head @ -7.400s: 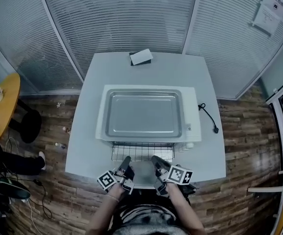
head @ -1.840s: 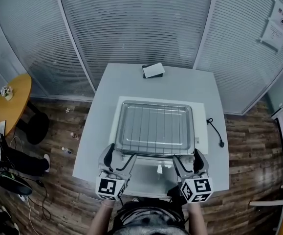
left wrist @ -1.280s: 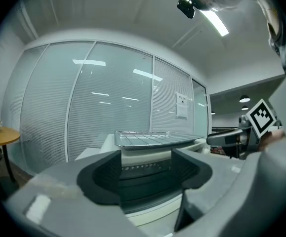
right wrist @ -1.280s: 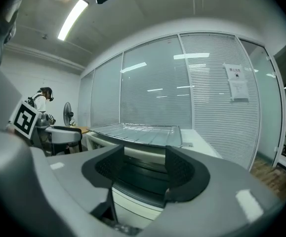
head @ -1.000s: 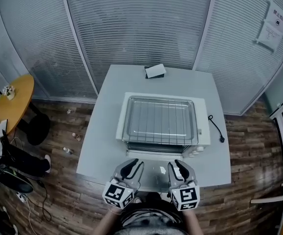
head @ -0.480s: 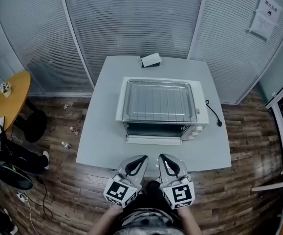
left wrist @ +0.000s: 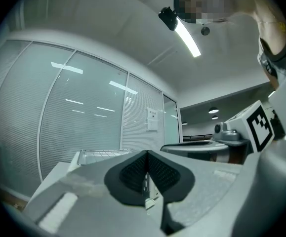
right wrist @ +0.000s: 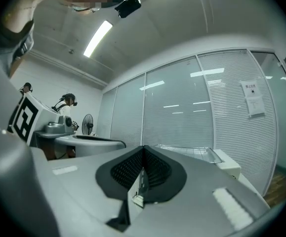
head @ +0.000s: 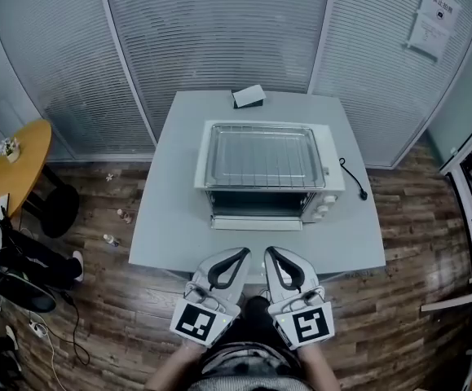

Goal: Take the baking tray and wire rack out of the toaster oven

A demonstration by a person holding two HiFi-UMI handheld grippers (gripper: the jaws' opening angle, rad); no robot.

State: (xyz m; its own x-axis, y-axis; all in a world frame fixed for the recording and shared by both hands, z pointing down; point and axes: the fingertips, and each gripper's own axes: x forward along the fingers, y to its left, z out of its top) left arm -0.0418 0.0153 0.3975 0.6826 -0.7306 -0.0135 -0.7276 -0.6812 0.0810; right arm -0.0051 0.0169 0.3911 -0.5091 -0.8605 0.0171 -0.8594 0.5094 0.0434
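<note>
The oven (head: pixel 327 187) sits in the middle of the table (head: pixel 164 226), its door (head: pixel 256 222) dropped open towards the person. The rack (head: pixel 262 155) lies flat on top of the oven, and the tray (head: pixel 209 169) is under it. Only the tray's rim shows round the wires, so the two are hard to tell apart. The oven's mouth is dark and I can't see what is inside. The knobs on its right front are too small to make out.

Both tools hang off the near edge of the table, well clear of the oven and side by side. The left gripper (head: pixel 245 253) has its jaws pressed together with nothing between them, and so has the right gripper (head: pixel 269 252). Each gripper view confirms it, with the dark pads (left wrist: pixel 133 174) meeting tip to tip. From the left gripper view the rack (left wrist: pixel 103 154) is only a thin edge above the jaw. The right gripper view shows one corner of it (right wrist: pixel 194 153).

A small box (head: pixel 248 96) lies at the table's far edge, and a cord (head: pixel 351 177) trails to the right of the oven. The person's arms are cut off at the bottom of the head view.
</note>
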